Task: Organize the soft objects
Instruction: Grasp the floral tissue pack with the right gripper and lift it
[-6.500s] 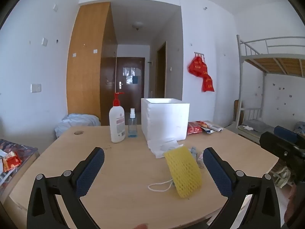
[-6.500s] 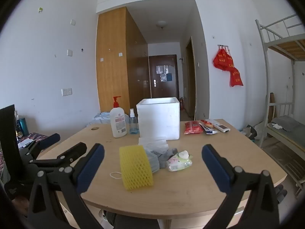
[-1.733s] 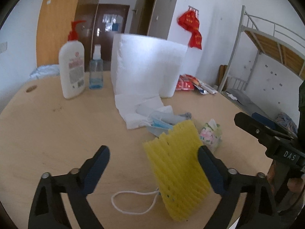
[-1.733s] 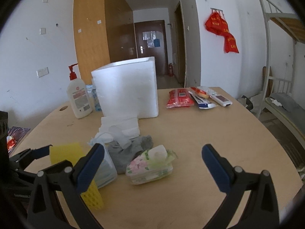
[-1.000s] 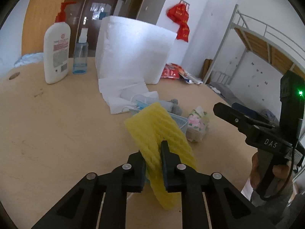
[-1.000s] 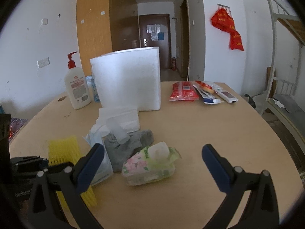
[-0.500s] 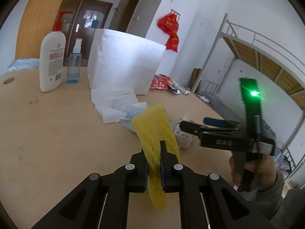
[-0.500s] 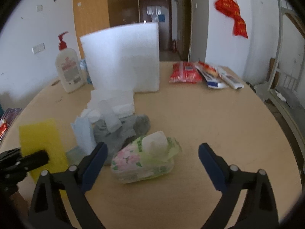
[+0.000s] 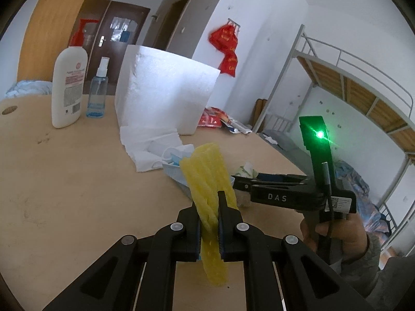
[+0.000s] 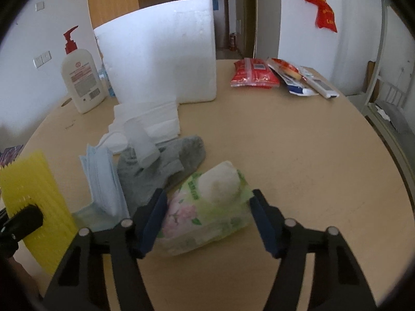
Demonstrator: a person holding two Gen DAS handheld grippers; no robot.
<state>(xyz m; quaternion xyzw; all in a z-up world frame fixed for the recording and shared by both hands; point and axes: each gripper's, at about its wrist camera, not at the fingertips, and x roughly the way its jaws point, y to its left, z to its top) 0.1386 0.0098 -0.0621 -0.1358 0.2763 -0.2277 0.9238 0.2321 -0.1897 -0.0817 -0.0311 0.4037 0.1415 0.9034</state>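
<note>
The yellow foam net [image 9: 207, 181] stands upright, pinched in the left hand-held gripper [image 9: 209, 223]. The floral tissue pack [image 10: 207, 207] lies on the wooden bench [image 10: 298, 155] between the closing jaws of the right hand-held gripper [image 10: 207, 217], a grey sock [image 10: 166, 165] just beyond.

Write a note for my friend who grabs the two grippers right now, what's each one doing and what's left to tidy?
Left gripper: shut on the yellow foam net, lifted off the table.
Right gripper: jaws closing around the tissue pack, which sits on the table between them.
Grey sock, blue masks and white tissues lie in a pile before the white foam box.
Nothing is seen put away yet; everything is left.
</note>
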